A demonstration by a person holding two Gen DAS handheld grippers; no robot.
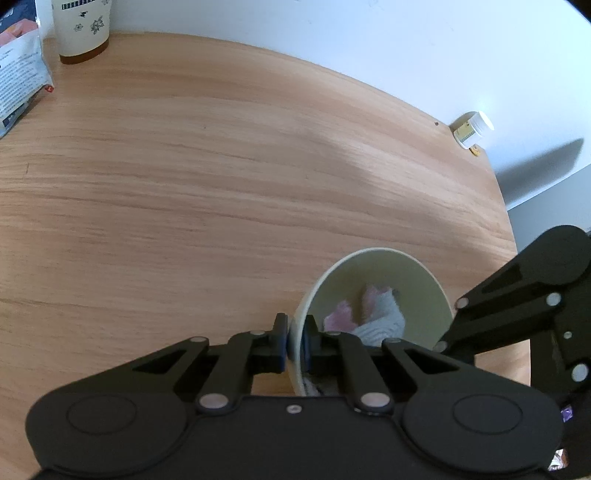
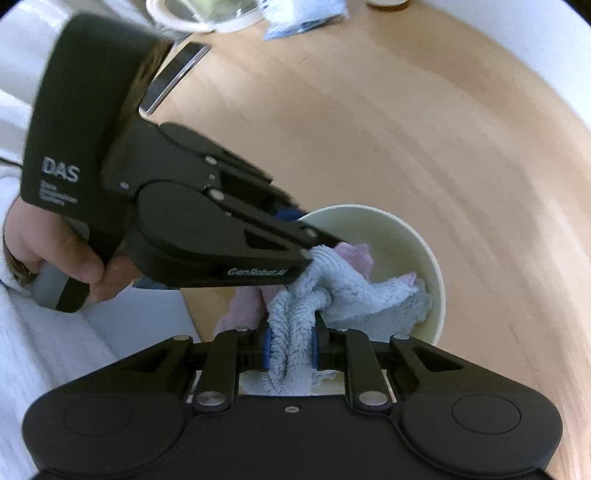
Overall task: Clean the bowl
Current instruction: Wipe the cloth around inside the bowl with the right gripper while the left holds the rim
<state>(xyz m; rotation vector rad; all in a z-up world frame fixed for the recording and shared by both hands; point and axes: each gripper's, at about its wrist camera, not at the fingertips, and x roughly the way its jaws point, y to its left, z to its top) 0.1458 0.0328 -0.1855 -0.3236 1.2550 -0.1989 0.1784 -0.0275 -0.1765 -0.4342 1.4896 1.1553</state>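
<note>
Bowl [image 1: 417,280] rim sits pinched between left gripper [image 1: 294,345] fingers; right gripper [image 2: 290,349] fingers clamp cloth [image 2: 354,291] inside it.

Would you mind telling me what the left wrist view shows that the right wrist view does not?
Only the left wrist view shows the floral cup, the small white-capped bottle and the left gripper clamped on the bowl rim. Only the right wrist view shows the right gripper pinching the cloth and the person's hand. Both show bowl, cloth and wooden table.
</note>
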